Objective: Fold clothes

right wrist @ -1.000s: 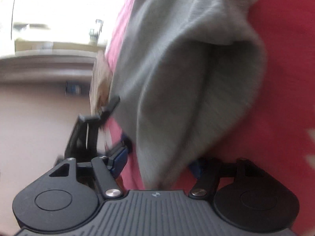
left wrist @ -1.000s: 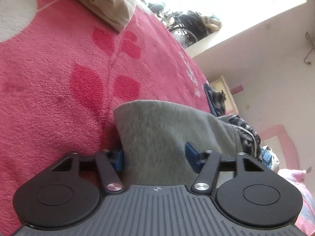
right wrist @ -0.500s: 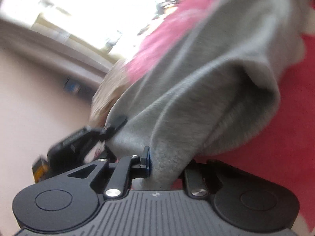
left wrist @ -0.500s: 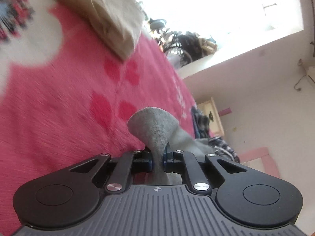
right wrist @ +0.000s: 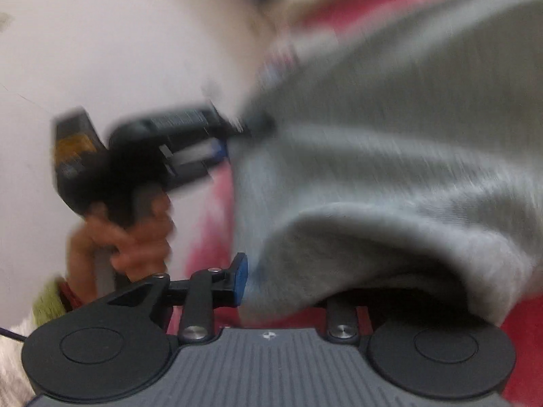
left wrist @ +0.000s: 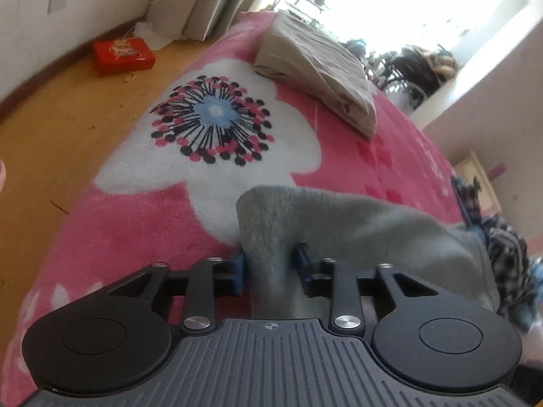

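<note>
Grey garment [left wrist: 325, 217] hangs pinched in left gripper [left wrist: 269, 266]; right gripper [right wrist: 281, 281] grasps another fold.

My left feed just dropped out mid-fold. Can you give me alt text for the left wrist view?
The left gripper pinches a bunched edge of grey garment above a pink flowered blanket. A folded beige cloth lies farther up the blanket, and a red box sits on the wooden floor.

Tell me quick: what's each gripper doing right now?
Left gripper: closed on the grey garment.
Right gripper: grey garment between its fingers, but one finger is hidden; cannot tell.
</note>
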Available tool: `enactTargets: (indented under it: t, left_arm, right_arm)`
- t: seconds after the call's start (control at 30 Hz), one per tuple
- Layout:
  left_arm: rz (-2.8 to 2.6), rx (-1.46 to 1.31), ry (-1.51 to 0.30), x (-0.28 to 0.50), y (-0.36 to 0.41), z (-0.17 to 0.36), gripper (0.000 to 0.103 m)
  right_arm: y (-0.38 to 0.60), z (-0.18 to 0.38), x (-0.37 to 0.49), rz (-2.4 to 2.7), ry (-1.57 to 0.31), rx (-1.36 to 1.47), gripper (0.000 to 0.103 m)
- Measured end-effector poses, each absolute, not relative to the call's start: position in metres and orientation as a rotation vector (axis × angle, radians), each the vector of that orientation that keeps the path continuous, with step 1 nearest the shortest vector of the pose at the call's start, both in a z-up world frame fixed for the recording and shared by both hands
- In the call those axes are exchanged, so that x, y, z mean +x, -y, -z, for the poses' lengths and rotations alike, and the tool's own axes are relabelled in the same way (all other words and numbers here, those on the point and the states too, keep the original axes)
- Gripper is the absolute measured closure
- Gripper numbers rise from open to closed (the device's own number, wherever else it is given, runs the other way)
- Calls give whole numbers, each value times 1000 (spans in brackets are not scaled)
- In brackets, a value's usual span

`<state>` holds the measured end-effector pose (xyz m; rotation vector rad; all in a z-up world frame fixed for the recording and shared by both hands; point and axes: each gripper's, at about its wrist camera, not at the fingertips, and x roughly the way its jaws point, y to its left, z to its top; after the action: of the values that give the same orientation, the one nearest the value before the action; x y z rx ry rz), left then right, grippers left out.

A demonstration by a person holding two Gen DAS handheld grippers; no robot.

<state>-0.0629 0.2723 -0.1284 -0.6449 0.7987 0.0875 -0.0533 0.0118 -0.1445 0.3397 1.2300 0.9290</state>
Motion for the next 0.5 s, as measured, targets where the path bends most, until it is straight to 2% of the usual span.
enactTargets:
  t: [0.07, 0.13, 0.3, 0.37, 0.5]
  left_arm:
    - [-47, -613, -784, -52, -260, 120, 54]
    - [-7, -582, -770, -42, -247, 112, 46]
    - [92, -502, -732, -15, -215, 92, 42]
    - [132, -470, -717, -5, -203, 84, 39]
    - [210, -406, -685, 16, -177, 67, 39]
  right_arm:
    - [8, 143, -53, -951, -1270, 346, 58]
    - [47, 136, -54, -966, -1258, 342, 51]
    - [140, 108, -71, -898, -1238, 411, 49]
    - [163, 101, -48, -801, -1160, 488, 49]
    - [228, 92, -17, -454, -930, 701, 48]
